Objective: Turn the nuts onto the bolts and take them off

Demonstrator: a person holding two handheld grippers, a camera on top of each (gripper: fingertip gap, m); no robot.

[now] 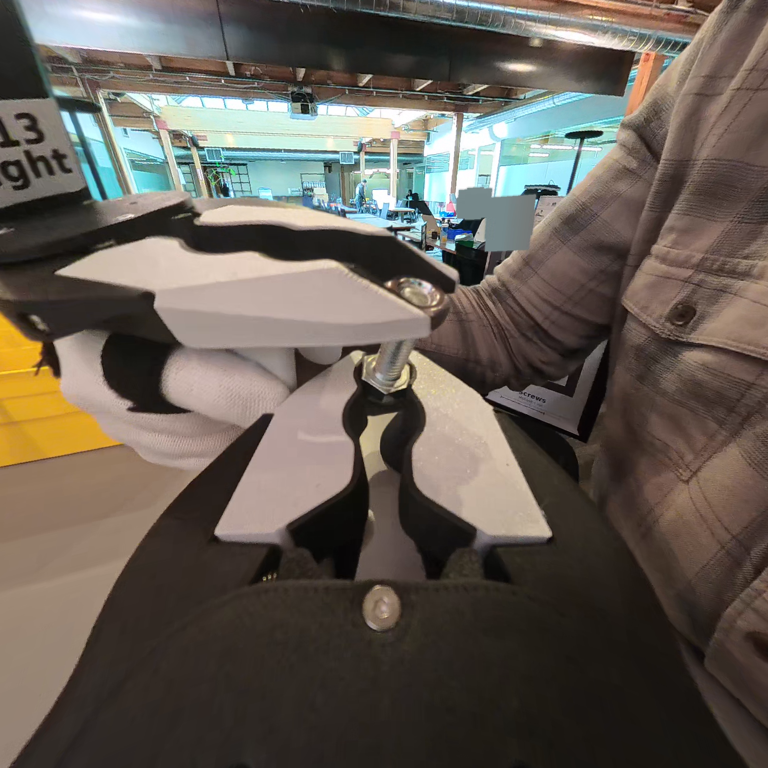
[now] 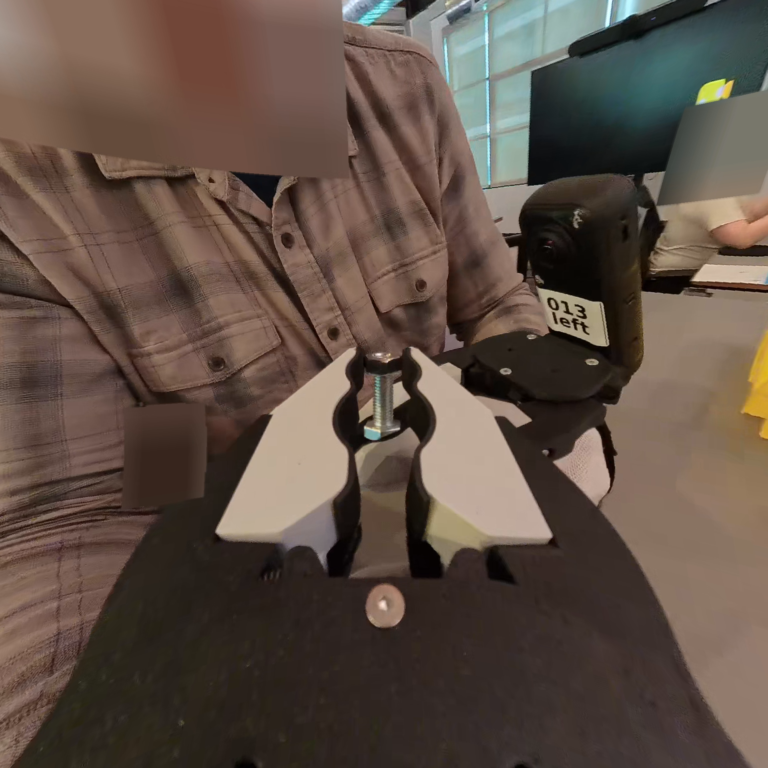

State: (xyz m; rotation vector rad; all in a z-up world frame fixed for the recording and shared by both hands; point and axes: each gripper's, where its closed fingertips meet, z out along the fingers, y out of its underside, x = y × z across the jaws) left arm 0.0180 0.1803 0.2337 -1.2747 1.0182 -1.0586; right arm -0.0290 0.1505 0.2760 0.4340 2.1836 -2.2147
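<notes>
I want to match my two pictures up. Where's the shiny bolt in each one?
Left wrist view: the bolt sits just above the centre, its lower end pinched in the left gripper.
Right wrist view: the bolt stands at the centre, its top pinched in the right gripper.
Shared landmark: the plaid shirt, right of the bolt in the left wrist view and behind it in the right wrist view.

Bolt: stood upright between two grippers, above the worktop. Right gripper: reached in from the left of the left wrist view, jaws closed on the bolt's upper end. Left gripper: lay below, jaws closed on the nut at the lower end. Person: stood just behind both.
</notes>
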